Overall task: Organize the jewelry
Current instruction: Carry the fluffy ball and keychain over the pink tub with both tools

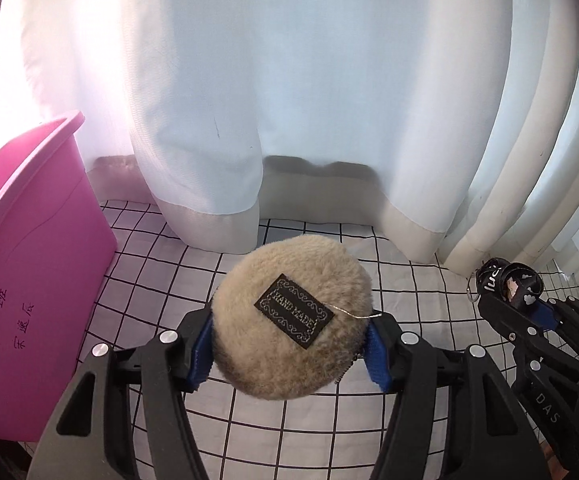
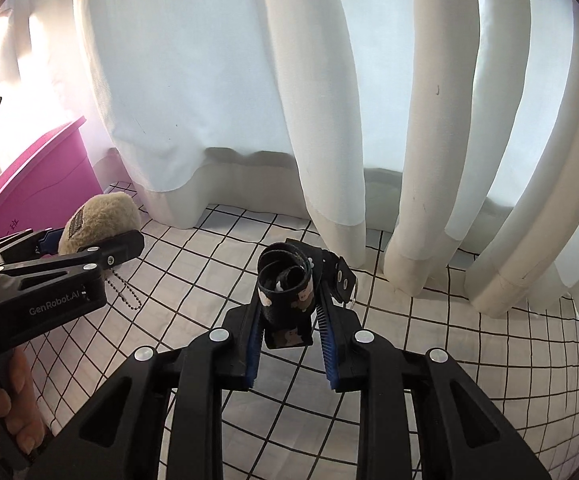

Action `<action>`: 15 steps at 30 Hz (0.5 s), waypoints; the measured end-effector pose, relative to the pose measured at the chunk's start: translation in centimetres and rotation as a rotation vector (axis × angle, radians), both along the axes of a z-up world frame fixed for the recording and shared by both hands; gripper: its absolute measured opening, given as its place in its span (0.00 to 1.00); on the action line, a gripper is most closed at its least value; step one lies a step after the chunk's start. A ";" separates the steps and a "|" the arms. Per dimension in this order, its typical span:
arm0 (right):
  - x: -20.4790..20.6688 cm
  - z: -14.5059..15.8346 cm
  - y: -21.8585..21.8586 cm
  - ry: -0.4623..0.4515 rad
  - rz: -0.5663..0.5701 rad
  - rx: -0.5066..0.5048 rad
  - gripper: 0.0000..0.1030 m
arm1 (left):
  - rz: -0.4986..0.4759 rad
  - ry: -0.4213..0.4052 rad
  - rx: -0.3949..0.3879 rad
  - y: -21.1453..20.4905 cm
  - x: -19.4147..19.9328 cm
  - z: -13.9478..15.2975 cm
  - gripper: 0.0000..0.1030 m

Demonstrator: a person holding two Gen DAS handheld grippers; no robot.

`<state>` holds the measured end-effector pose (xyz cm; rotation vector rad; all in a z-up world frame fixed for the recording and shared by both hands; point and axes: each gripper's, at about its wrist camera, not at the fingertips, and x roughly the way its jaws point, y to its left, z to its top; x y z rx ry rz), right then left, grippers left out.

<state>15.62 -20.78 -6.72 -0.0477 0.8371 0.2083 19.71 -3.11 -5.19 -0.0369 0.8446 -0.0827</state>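
**Both grippers loaded, held above the checked cloth**

Left gripper (image 1: 291, 344): blue pads pressed into either side of a round tan plush pouch (image 1: 289, 320), clamped across its middle. Pouch sits squarely between the fingertips, its black "HAND MADE" label (image 1: 294, 311) facing the camera. A thin wire lies across the label toward the right-hand finger. A ball chain (image 2: 127, 286) dangles beneath the pouch, clear of the cloth.

Right gripper (image 2: 289, 320): jaws narrowed onto a coiled black strap (image 2: 285, 280) printed with small cartoon figures. Coil stands out past the fingertips; a flat printed end hangs down between the fingers. A metal ring shows at the strap's right side.

Seen from the left gripper, the right one is just beside it, to the right. Pink bin (image 1: 29, 260) stands to the far left. White curtain (image 1: 289, 80) hangs ahead of both, its hem on the grid-patterned cloth (image 1: 409, 292).
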 end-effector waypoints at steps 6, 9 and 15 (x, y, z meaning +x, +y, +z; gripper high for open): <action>-1.7 3.9 0.4 -0.056 0.093 -0.004 0.24 | 0.076 -0.063 -0.001 1.2 -3.2 2.9 0.57; -2.0 5.4 1.8 -0.092 0.159 0.005 0.24 | 0.136 -0.087 0.002 2.5 -5.1 4.4 0.57; -2.7 8.2 5.4 -0.167 0.309 0.041 0.24 | 0.272 -0.141 0.011 5.2 -8.8 7.1 0.57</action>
